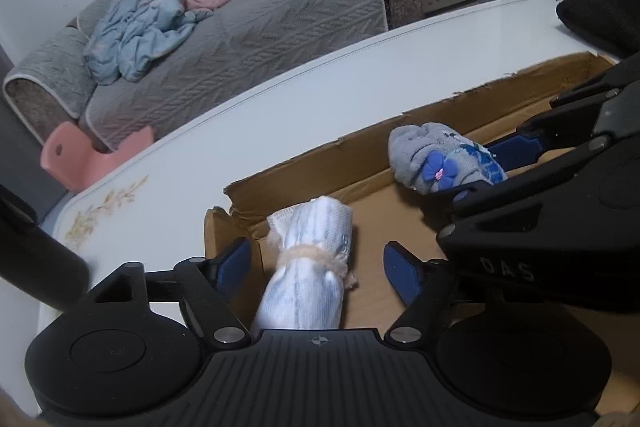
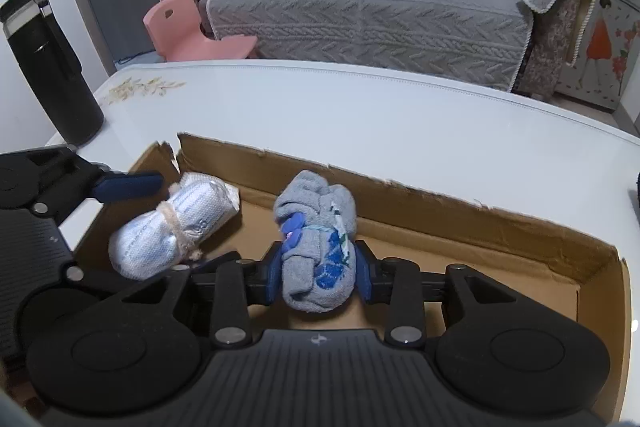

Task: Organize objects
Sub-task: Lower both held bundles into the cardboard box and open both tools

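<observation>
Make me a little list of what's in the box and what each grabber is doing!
box: open cardboard box on the white table
white sock roll: lies in the box, between the open fingers of the left gripper, pads not touching it
grey sock roll: squeezed by the right gripper, over the box
beside the box: black bottle
</observation>
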A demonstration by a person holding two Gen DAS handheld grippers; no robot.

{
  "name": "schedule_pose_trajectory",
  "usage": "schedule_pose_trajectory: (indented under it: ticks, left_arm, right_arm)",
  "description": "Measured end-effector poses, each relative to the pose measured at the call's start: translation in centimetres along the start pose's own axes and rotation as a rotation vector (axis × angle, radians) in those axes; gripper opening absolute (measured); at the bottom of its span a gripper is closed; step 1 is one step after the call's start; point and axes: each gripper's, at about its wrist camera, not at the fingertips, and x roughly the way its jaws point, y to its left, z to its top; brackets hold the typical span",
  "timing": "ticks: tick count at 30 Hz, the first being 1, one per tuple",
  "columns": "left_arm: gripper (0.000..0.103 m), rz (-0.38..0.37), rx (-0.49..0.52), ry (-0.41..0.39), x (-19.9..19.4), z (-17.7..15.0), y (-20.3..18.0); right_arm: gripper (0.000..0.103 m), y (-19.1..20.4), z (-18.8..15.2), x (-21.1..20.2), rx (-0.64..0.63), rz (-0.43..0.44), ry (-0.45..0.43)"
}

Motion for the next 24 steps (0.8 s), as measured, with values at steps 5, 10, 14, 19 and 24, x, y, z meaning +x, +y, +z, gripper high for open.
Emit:
schedule_pose_trajectory:
  ticks: [5, 10, 14, 19, 24]
  left_arm:
    - [0.089, -0.001, 0.025, -0.019, -1.0, -0.1, -0.1]
    - [0.102, 0.041, 0.048, -0.077, -3.0, -0.4, 0.8]
    - [0.102, 0.027, -0.002, -0.089, -4.0, -0.7, 3.0]
    - [0.102, 0.037, -0.027, -0.093, -4.2, -1.2, 4.2]
    - [0.102, 0.023, -0.025, -0.071, -3.7, -1.3, 4.1]
  right_arm:
    - [0.034, -0.4, 0.0, 0.2, 0.003, 0.015, 0.0]
    - [0.034, -0.8, 0.1, 0.0, 0.004, 0.027, -0.005]
    - [0.034, -0.4, 0.0, 0.1, -0.007, 0.032, -0.003]
    - [0.034, 0.7, 0.3, -0.2, -0.021, 0.067, -0.013]
    - [0.036, 2.2, 0.4, 0.5, -0.064, 0.07, 0.002]
